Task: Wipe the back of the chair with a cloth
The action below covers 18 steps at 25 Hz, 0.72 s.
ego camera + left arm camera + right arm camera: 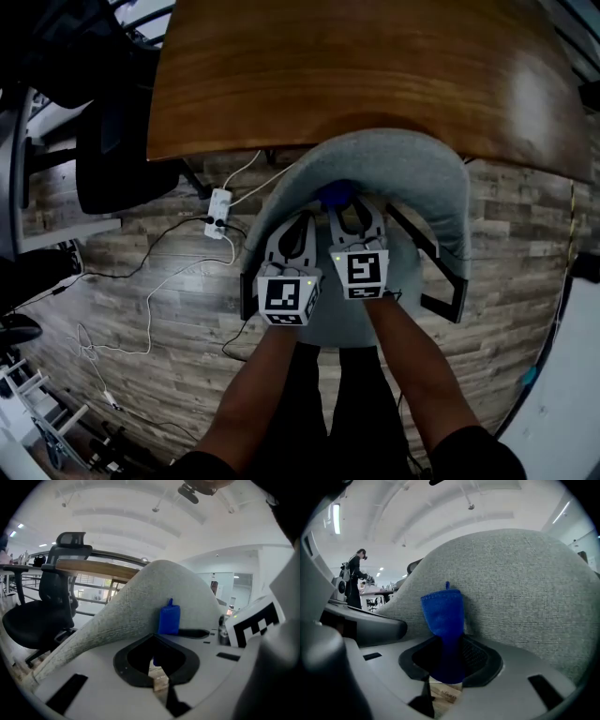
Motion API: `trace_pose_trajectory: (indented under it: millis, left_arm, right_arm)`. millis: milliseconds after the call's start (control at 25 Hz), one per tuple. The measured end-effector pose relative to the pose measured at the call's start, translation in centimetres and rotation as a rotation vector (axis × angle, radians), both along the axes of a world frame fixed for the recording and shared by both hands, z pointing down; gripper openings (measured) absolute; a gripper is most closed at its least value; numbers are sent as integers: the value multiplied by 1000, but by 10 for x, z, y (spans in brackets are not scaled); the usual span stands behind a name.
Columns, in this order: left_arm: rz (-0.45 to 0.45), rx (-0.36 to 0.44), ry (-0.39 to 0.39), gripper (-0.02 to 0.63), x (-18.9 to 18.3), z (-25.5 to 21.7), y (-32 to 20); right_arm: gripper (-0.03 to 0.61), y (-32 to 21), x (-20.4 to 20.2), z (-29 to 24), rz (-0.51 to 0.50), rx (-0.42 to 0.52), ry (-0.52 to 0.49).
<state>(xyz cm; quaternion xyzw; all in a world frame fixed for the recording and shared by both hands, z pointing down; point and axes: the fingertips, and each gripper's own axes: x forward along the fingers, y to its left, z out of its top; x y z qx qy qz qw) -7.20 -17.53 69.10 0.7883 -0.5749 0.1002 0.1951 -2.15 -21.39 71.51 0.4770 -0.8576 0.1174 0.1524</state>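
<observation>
Blue cloth (443,616) was clamped between the fingers (487,662) of the right gripper (449,644), against the grey fabric chair back (525,597) beyond them; the left gripper (154,637) was clenched empty. Firm, overlapping strokes would likely suit.

Chair (525,588) covered in rough, matt woven fabric, cloth (443,616) made of soft textile, table (356,75) finished in glossy wood, floor (159,309) laid in matt wood-grain planks
</observation>
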Motion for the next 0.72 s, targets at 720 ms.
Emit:
trace_pose_trajectory:
  millis: [720]
  left_arm:
    - [234,-15,-29,5,72,17,-27]
  right_arm:
    - [121,-8,82,15,273,-29,4]
